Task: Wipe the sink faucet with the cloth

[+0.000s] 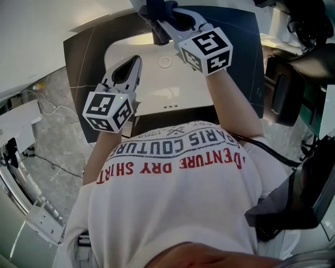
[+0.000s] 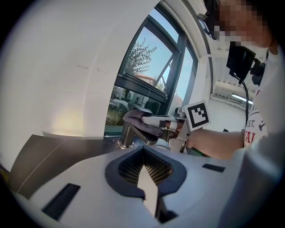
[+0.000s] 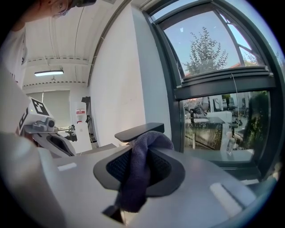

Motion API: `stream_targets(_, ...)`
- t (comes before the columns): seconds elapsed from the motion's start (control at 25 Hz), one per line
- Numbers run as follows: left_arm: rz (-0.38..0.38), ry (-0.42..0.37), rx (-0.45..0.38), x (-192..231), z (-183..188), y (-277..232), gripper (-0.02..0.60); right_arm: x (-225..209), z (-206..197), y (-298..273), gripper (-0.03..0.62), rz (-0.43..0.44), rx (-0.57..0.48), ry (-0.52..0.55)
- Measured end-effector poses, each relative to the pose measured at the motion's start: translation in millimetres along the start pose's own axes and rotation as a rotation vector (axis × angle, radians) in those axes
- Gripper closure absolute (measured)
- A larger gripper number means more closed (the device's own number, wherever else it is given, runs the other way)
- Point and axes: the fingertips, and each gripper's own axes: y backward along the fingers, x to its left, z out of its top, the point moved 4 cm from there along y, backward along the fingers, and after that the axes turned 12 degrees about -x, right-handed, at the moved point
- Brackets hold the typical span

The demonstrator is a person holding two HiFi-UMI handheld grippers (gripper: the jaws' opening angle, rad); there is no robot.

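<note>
The metal faucet (image 2: 128, 135) stands at the back of the white sink (image 1: 157, 91). A dark blue cloth (image 3: 136, 178) is draped over the top of the faucet, and my right gripper (image 3: 140, 153) is shut on it, pressing it against the flat black faucet handle (image 3: 140, 130). In the head view the right gripper (image 1: 166, 22) reaches over the faucet (image 1: 159, 35) with the cloth (image 1: 156, 9) at its tip. My left gripper (image 1: 135, 65) hovers over the sink's left side, jaws shut on nothing, pointing at the faucet. The left gripper (image 2: 145, 164) sees the cloth (image 2: 139, 118) and the right gripper (image 2: 174, 125).
The sink sits in a dark counter (image 1: 84, 57) under a large window (image 3: 218, 89). A white wall (image 2: 67, 67) rises at the left. The drain (image 1: 165, 62) lies mid-basin. A black chair or bag (image 1: 293, 193) is at the person's right, cables (image 1: 52, 162) on the floor at the left.
</note>
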Motion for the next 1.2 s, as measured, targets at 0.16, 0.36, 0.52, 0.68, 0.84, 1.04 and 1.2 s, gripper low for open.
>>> stream_targets(0.16, -0.002, -0.003, -0.005, -3, 1, 2, 0.580, 8, 2, 13, 0.525, 0.006, -0.009, -0.003)
stream_targets(0.36, -0.015, -0.005, -0.010, -11, 1, 4, 0.580, 28, 6, 39, 0.525, 0.019, -0.010, -0.014)
stream_targets(0.52, -0.017, -0.005, -0.009, -14, 1, 7, 0.581, 34, 8, 43, 0.525, 0.040, -0.025, -0.063)
stream_targets(0.68, -0.006, -0.007, -0.008, -14, 0, 11, 0.580, 27, 6, 41, 0.525, 0.028, -0.055, -0.139)
stream_targets(0.84, 0.005, -0.003, -0.007, -8, -2, 14, 0.580, 21, 2, 36, 0.525, 0.003, -0.075, -0.176)
stream_targets(1.04, 0.007, 0.004, -0.002, -2, -3, 9, 0.581, 7, 4, 24, 0.525, -0.018, -0.092, -0.190)
stream_targets(1.2, 0.006, 0.006, 0.002, 2, -1, 5, 0.580, -3, 6, 15, 0.525, -0.029, -0.086, -0.161)
